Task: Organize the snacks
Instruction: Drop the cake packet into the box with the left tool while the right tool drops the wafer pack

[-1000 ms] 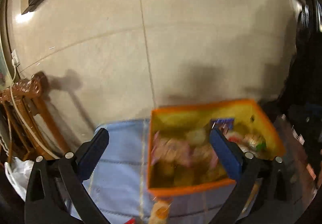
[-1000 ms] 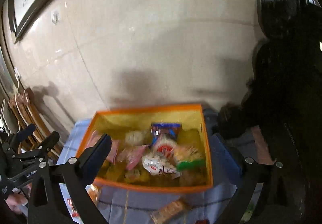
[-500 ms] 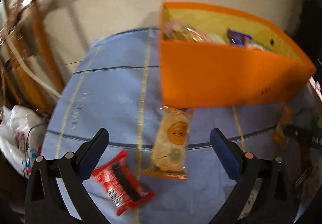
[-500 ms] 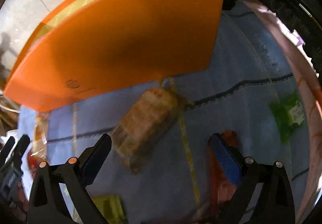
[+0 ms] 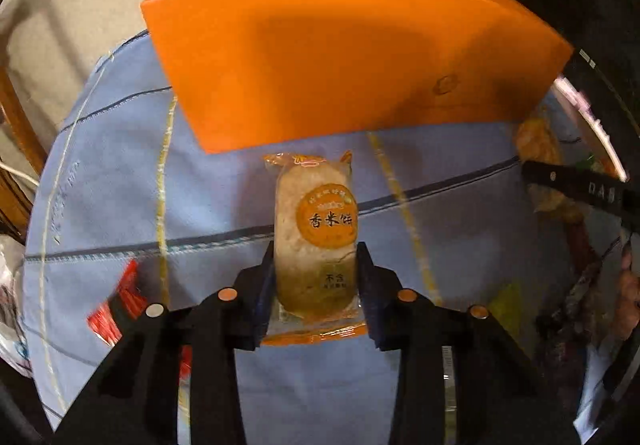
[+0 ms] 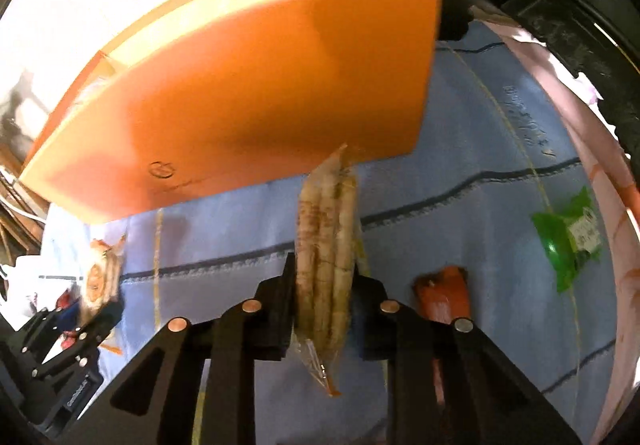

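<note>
Both grippers closing on wrapped snacks, near side of the orange box.

Your left gripper (image 5: 316, 277) has its jaws closing, pads against both sides of the rice cracker packet (image 5: 316, 241), which lies flat on the blue cloth (image 5: 112, 173). Your right gripper (image 6: 322, 293) is closing on a clear cracker pack (image 6: 326, 245) turned on edge. The orange box (image 5: 340, 57) stands just beyond both; a green packet (image 6: 568, 241) lies far right.

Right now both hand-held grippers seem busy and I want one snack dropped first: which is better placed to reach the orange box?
Right, slightly. Both are closing on a rice-cracker pack, but the right hand-held gripper has its pack tipped on edge, its tip nearly at the orange box; the left pack lies flat on the cloth.
</note>
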The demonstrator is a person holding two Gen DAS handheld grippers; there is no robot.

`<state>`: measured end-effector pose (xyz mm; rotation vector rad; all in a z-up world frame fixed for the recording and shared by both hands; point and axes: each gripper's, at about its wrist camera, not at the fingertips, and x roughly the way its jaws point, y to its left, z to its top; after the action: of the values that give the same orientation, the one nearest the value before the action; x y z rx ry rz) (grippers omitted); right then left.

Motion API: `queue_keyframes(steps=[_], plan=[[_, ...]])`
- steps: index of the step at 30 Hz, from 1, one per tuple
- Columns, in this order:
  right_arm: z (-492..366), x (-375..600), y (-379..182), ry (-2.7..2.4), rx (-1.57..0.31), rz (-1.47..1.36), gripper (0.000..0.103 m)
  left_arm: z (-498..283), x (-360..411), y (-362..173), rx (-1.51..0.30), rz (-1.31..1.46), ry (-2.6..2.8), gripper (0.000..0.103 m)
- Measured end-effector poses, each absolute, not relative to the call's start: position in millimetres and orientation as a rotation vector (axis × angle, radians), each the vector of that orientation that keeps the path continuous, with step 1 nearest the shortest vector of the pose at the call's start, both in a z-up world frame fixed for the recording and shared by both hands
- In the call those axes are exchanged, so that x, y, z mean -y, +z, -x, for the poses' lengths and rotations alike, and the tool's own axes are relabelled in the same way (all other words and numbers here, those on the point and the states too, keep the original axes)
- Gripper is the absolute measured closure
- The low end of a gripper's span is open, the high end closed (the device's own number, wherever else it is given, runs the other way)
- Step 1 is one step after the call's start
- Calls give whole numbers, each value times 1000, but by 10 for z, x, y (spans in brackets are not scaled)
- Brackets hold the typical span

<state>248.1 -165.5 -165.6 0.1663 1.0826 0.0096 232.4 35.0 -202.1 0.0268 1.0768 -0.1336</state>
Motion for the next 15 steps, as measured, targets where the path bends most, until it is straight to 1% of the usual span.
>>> queue_keyframes(steps=[4,9,12,15], plan=[[-2204,1764,-1429,42,-1036,-192,81,-2189,-235,-1819,-1061,-28,-137,67],[-2036,1847,-742,86,-900,-244,81,-2229,-215,-1259,-977,-32,-67,67],[-2232,1866,-340,106,-835,-211,81,-2435,-302,-857,-944,5,-63,67],[-2647,1864,-5,101,-807,-146,81,-2707,-333,-461,-899,-10,-47,67]])
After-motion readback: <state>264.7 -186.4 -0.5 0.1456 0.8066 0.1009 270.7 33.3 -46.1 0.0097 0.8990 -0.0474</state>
